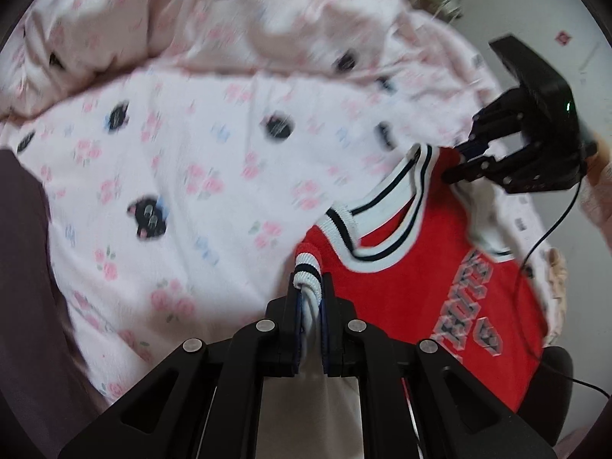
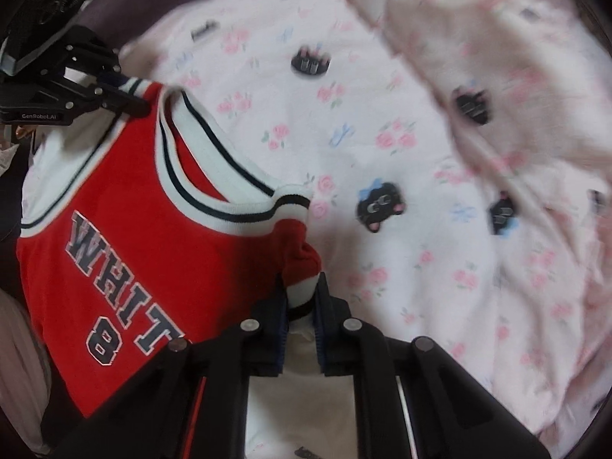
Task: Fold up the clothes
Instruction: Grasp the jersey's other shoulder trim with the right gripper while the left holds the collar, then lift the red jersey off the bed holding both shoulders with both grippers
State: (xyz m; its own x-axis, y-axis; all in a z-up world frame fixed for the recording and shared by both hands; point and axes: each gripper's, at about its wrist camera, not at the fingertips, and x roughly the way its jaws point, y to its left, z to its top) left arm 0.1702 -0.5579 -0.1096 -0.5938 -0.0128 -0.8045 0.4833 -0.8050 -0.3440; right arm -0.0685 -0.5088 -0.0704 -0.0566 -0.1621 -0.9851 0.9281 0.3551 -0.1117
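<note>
A red sleeveless jersey (image 1: 420,287) with white, black-striped trim and dark lettering hangs spread between my two grippers over the bed. In the left wrist view, my left gripper (image 1: 310,283) is shut on the ribbed white trim of one shoulder. Farther off at the upper right, my right gripper (image 1: 453,162) pinches the other shoulder. In the right wrist view, my right gripper (image 2: 301,287) is shut on a bunched red and white shoulder edge of the jersey (image 2: 134,199). My left gripper (image 2: 128,91) holds the far shoulder at the upper left.
A pink floral bedsheet (image 1: 191,153) with black cat faces lies under the jersey. A crumpled quilt (image 2: 497,57) of the same print is heaped at the far side. Dark cloth (image 1: 19,267) borders the left edge, and a black cable (image 1: 535,248) trails from the right gripper.
</note>
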